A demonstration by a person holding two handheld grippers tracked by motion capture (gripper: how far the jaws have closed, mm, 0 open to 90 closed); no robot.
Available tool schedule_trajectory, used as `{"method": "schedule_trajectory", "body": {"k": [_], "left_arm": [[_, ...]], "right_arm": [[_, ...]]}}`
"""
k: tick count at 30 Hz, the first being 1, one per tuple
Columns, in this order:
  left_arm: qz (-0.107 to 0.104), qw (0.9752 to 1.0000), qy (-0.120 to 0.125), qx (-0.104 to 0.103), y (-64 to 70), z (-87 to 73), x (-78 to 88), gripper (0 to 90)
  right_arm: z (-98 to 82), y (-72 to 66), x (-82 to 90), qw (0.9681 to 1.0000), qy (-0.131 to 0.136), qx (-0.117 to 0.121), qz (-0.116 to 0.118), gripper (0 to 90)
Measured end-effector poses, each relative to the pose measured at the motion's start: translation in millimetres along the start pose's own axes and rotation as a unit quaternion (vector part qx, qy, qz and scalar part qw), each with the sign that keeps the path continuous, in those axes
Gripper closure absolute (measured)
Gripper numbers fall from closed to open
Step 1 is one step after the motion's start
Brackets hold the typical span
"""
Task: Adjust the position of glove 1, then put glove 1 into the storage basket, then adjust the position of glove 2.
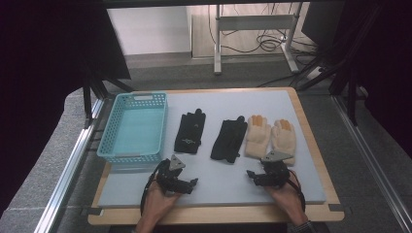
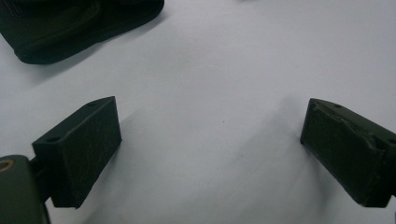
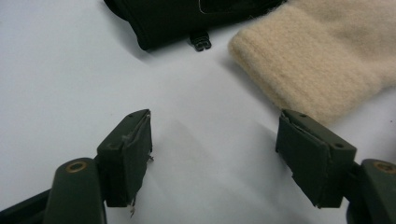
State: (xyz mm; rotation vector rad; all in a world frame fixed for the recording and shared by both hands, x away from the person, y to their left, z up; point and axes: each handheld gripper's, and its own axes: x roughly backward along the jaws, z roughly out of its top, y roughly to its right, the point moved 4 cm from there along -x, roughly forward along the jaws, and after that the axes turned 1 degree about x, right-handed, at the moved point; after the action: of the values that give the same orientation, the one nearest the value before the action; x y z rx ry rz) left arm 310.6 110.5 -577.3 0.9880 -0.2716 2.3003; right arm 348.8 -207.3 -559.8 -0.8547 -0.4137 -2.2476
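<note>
Four gloves [image 1: 236,137] (two black) lie on a grey mat [image 1: 311,145] beside a basket [image 1: 133,127].

The worktop [image 1: 311,160] carries a smooth, matt pale-grey mat with a bare wood edge. At upper left sits a turquoise plastic basket [image 1: 108,131] with perforated walls. Two black gloves [image 1: 190,132] look like smooth matt cloth, while the cream gloves [image 3: 322,60] are fuzzy, ribbed knit (orange fingertips in the high view). The right gripper [image 3: 215,156] has matt, dark, scuffed pads [image 3: 135,154] with frayed edges.
</note>
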Motion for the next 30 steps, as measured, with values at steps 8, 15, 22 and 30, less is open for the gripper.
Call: {"method": "schedule_trajectory", "body": {"k": [8, 15, 22, 30], "left_arm": [[0.0, 1.0, 0.003, 0.003, 0.3, -0.1, -0.1, 5.7], [0.0, 1.0, 0.003, 0.003, 0.0, -0.2, 0.0, 5.8], [0.0, 1.0, 0.003, 0.003, -0.1, -0.3, 0.0, 6.0], [-0.001, 1.0, 0.004, 0.004, -0.2, -0.2, 0.1, 6.2]], "right_arm": [[-0.1, -0.4, -0.4, 1.0, 0.0, 0.001, 0.0, 24.9], [-0.2, -0.4, -0.5, 1.0, -0.002, 0.003, -0.001, 22.9], [-0.2, -0.3, -0.7, 1.0, -0.002, 0.001, -0.003, 21.6], [0.0, 0.0, -0.3, 1.0, -0.004, 0.001, -0.003, 21.9]]}}
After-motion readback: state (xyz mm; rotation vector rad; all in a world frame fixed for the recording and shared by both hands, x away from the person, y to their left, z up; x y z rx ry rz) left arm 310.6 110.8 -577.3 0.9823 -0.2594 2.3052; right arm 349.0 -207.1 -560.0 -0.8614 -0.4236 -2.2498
